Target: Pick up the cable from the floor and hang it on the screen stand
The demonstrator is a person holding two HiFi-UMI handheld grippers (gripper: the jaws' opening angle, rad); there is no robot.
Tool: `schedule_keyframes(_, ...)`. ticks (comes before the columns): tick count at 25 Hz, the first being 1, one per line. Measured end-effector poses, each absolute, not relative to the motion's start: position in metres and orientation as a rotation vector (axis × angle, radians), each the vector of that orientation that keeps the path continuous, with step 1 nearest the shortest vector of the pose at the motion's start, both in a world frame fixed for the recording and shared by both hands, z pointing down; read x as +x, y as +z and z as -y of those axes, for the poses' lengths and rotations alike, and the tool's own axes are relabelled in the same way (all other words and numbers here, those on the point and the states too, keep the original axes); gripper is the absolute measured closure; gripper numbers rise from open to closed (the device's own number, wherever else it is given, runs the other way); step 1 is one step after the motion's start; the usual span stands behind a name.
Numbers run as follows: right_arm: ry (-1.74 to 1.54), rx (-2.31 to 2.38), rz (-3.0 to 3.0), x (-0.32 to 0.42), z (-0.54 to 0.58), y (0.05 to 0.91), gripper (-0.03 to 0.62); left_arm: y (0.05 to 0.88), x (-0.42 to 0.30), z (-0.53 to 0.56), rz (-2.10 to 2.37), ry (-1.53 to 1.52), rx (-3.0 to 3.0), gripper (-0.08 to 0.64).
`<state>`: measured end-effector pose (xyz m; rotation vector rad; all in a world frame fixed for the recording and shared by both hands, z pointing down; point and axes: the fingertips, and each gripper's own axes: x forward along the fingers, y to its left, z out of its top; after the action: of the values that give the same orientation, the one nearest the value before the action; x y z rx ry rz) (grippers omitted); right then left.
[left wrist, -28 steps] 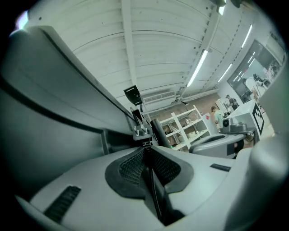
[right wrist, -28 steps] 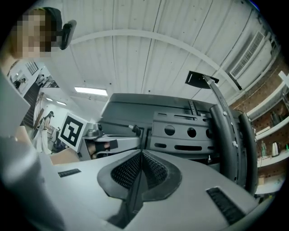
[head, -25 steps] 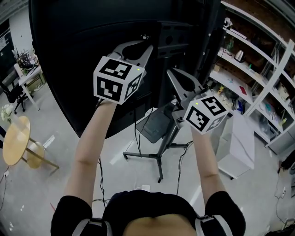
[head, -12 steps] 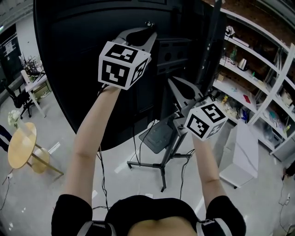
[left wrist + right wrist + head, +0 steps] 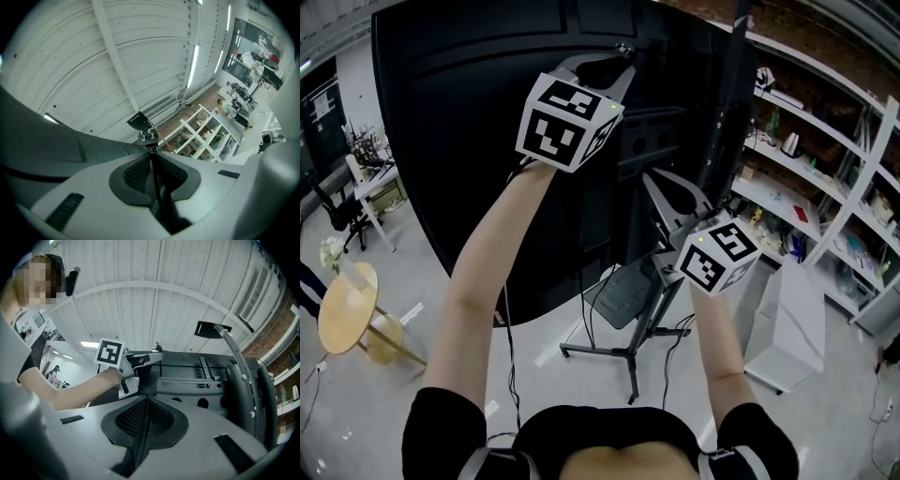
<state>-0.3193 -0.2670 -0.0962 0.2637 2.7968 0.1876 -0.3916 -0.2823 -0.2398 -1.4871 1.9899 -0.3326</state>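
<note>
Pale grey floor (image 5: 384,403): black screen stand base (image 5: 623,352), legs splayed; thin black cables (image 5: 673,345) just right of base; white cabinet (image 5: 787,314) farther right; round wooden table (image 5: 342,307) well left of base

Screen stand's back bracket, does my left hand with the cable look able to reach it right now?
Likely yes. The left tongs, clamped on the cable, are raised beside the screen stand's upper bracket with nothing visible between; the right tongs sit lower, clear of that path.

The cable (image 5: 156,192) has a smooth plastic sheath; the left claw (image 5: 151,148) is matt grey plastic with rough meshed pads (image 5: 133,176); the screen stand (image 5: 632,370) is probably painted metal.
</note>
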Motion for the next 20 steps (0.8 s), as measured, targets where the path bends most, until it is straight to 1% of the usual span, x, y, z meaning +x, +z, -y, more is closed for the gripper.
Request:
schedule_keyframes(5, 0.160, 0.211, -2.815, -0.310, 0.281, -0.087, 0.567, -0.253, -0.370, 0.305, -1.868, -0.505, -1.458, 0.512)
schedule_keyframes(12, 0.153, 0.154, -2.816, -0.291, 0.293, -0.081, 0.566, -0.246, -0.331, 0.339, -1.607, -0.847, -1.253, 0.512)
schedule_keyframes(16, 0.137, 0.129, -2.824, -0.282, 0.298, -0.075, 0.566, -0.232, -0.296, 0.357, -1.389, -1.008, -1.164, 0.512)
schedule_keyframes(20, 0.131, 0.082, -2.824, -0.267, 0.306, -0.073, 0.566, -0.196, -0.279, 0.366, -1.208, -1.165, -1.040, 0.512)
